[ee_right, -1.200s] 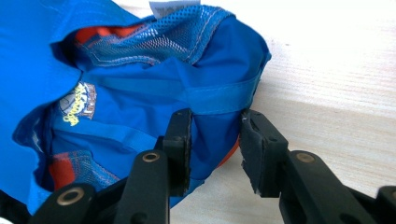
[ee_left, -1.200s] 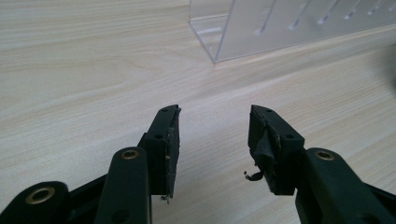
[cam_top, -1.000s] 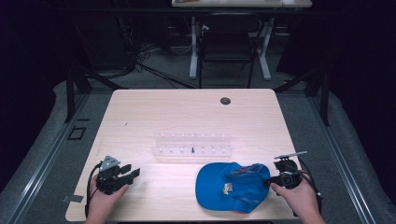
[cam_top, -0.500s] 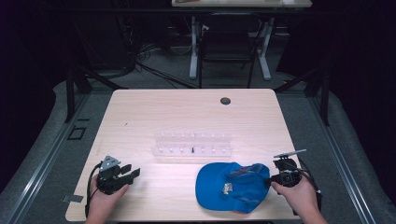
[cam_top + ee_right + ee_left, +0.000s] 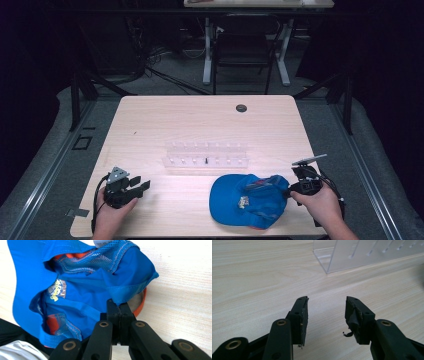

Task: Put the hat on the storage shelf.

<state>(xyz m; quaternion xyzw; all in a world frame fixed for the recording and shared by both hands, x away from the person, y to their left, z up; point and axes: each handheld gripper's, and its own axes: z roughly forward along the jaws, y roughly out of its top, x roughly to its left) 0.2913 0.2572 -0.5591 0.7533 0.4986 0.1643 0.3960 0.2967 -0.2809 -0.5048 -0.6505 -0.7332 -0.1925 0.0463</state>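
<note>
Right gripper view shows my right gripper (image 5: 119, 311) pinching the rim of the blue fabric cap (image 5: 247, 200) lying at the table's near right; no lift yet, I judge. My left gripper (image 5: 325, 315) rests spread, empty.

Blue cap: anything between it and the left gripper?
Nothing visible. Bare tabletop lies between the open left gripper and the blue cap; the clear rack sits farther back. Right gripper is clamped on the cap's edge.
</note>
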